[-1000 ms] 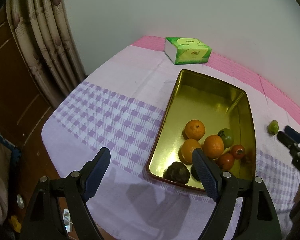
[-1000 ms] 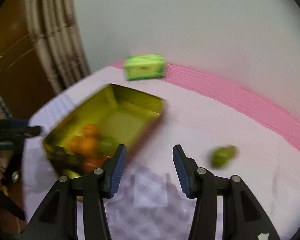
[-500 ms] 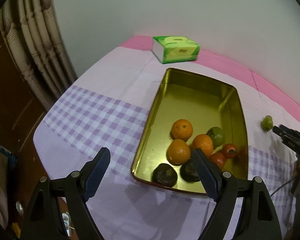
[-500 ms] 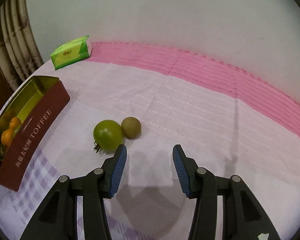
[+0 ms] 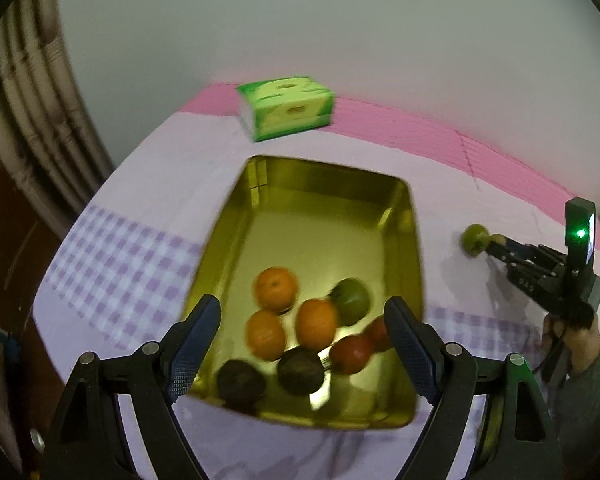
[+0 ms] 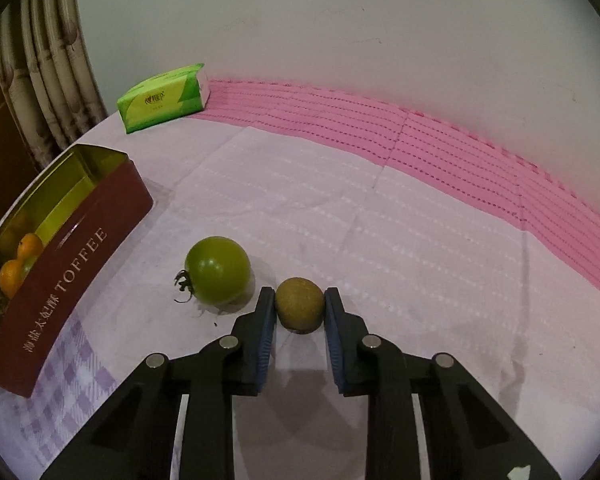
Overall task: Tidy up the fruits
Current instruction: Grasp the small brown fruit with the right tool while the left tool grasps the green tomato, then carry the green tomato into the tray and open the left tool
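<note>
Your left gripper (image 5: 302, 338) has its fingers spread wide with nothing between them, hovering above the near end of the gold toffee tin (image 5: 414, 240), where oranges (image 5: 277, 289), a green tomato (image 5: 352, 300), red tomatoes (image 5: 352, 353) and two dark fruits (image 5: 301, 370) lie bunched together; this view is blurred, so judge the tin's position with care. Off to the right of the tin, your right gripper (image 5: 494, 240) reaches a small green fruit on the cloth. From the right wrist view, your right gripper (image 6: 300, 310) has its fingers (image 6: 266, 320) narrowed onto the small brownish-green fruit (image 6: 300, 309), both pads touching its sides while it appears to sit on the tablecloth (image 6: 380, 240). Only the fingertips have it, so a round fruit could squirt forward if you squeeze hard or lift fast. The loose green tomato (image 6: 218, 276) lies just beside your left-hand finger, and a sideways swing toward the tin (image 6: 72, 260) could knock it rolling.
</note>
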A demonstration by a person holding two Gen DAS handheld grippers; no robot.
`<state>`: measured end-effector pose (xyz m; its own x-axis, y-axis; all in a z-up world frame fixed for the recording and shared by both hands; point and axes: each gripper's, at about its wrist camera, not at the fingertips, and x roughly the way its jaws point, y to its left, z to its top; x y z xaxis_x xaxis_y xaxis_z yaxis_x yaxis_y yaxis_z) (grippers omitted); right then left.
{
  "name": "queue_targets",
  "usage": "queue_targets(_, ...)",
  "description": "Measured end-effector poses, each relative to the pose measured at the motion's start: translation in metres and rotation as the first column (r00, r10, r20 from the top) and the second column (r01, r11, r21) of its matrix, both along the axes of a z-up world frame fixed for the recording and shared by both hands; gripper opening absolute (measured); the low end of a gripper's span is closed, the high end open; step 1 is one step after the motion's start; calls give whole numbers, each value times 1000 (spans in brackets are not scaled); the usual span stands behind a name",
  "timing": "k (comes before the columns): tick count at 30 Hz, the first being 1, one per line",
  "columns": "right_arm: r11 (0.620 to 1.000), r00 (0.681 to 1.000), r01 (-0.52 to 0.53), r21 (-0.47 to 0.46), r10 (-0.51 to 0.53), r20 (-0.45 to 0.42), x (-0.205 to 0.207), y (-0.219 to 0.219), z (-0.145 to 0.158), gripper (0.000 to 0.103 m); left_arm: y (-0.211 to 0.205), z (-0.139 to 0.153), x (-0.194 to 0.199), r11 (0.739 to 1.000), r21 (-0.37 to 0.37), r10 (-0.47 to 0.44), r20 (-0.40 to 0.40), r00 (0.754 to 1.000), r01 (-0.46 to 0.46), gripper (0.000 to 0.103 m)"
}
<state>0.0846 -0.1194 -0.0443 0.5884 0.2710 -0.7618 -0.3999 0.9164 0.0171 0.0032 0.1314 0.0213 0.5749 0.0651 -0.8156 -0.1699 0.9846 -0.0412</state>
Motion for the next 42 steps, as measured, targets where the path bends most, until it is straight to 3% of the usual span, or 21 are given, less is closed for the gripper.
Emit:
queue_targets(7,993,992,119,22,-120,35,-28,-49,7,23,-66,-5,42,992,-8,-124,-18,992,123,84)
queue_targets(13,970,968,245,15,-245,49,-50,-101,8,23,-138,-27,72,965,-23,-264,-41,964,263,84)
queue_targets(20,947,947,319,35,-320,11,-58,-135,-1,23,-182,-49,101,947,-35,-321,-66,945,319,84)
queue_targets(23,945,946,324,42,-325,20,-59,-136,1,23,-190,-56,118,951,-31,-308,-73,948,307,80)
queue_targets(25,946,946,322,31,-323,28,-58,-131,2,23,-193,-60,129,957,-28,-290,-85,953,289,69)
queue_targets(29,950,949,312,32,-313,32,-61,-130,3,23,-197,-76,147,963,-42,-268,-128,955,265,59)
queue_targets(31,949,949,312,34,-313,27,-62,-133,2,23,-198,-84,150,965,-69,-262,-172,949,254,39)
queue_targets(32,949,949,312,35,-313,27,-62,-133,2,23,-197,-87,149,964,-83,-265,-183,947,254,37)
queue_targets(42,948,948,317,27,-317,8,-58,-134,0,23,-178,-51,82,953,-37,-302,-143,943,300,36)
